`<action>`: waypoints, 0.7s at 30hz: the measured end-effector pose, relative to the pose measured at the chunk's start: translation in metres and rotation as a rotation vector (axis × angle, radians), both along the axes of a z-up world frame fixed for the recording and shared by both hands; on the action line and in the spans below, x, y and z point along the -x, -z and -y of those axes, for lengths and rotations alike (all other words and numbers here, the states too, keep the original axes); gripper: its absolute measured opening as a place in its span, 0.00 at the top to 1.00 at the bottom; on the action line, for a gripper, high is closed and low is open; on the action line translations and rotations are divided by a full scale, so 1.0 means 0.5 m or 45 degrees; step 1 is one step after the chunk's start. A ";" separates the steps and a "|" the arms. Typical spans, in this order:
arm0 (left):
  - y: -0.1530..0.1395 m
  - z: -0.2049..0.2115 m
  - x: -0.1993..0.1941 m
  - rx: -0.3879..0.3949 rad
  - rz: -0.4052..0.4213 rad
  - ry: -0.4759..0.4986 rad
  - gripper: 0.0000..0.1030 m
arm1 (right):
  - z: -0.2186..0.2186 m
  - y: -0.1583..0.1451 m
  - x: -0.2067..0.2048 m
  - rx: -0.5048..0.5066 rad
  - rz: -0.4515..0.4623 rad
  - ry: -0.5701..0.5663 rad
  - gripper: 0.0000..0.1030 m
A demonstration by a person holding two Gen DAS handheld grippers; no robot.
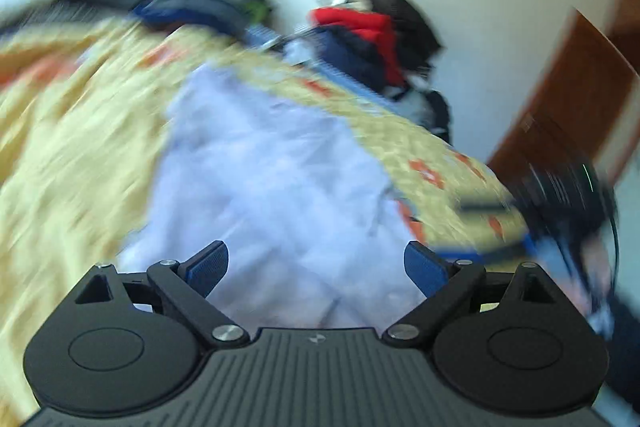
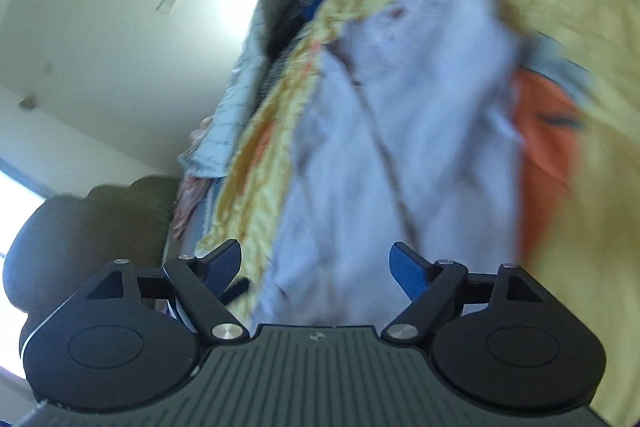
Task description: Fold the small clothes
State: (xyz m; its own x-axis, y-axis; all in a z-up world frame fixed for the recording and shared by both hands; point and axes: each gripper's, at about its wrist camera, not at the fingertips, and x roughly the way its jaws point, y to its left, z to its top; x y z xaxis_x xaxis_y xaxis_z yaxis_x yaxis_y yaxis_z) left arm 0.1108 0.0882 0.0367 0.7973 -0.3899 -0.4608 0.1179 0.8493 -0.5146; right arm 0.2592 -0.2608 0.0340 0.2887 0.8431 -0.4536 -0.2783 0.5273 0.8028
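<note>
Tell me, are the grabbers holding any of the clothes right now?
No. The left gripper and right gripper are both open, with nothing between their fingers. The pale lilac garment just lies on the yellow bedspread ahead of them.

The pale lilac garment (image 1: 272, 163) is thin woven cloth, matt and creased. Under it lies a yellow bedspread (image 1: 68, 147) with orange patches, a soft cloth that looks a little shiny and wrinkled. Behind the bedspread, the pile of clothes (image 1: 360, 39) is red and navy fabric. The left gripper (image 1: 316, 269) and right gripper (image 2: 316, 269) are matt black plastic with ribbed bodies, bright metal screws and rough blue textured fingers (image 2: 408, 273). The door (image 1: 560, 99) beside the pile is smooth brown wood.
</note>
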 end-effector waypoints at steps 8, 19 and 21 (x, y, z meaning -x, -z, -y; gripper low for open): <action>0.092 -0.185 -0.009 0.671 -0.315 -0.192 0.07 | 0.117 0.087 0.097 -0.003 -0.172 0.158 0.21; 0.098 -0.213 -0.003 0.627 -0.384 -0.153 0.07 | 0.108 0.088 0.125 0.011 -0.189 0.083 0.20; 0.099 -0.211 0.004 0.624 -0.392 -0.129 0.07 | 0.113 0.091 0.126 -0.007 -0.199 0.093 0.20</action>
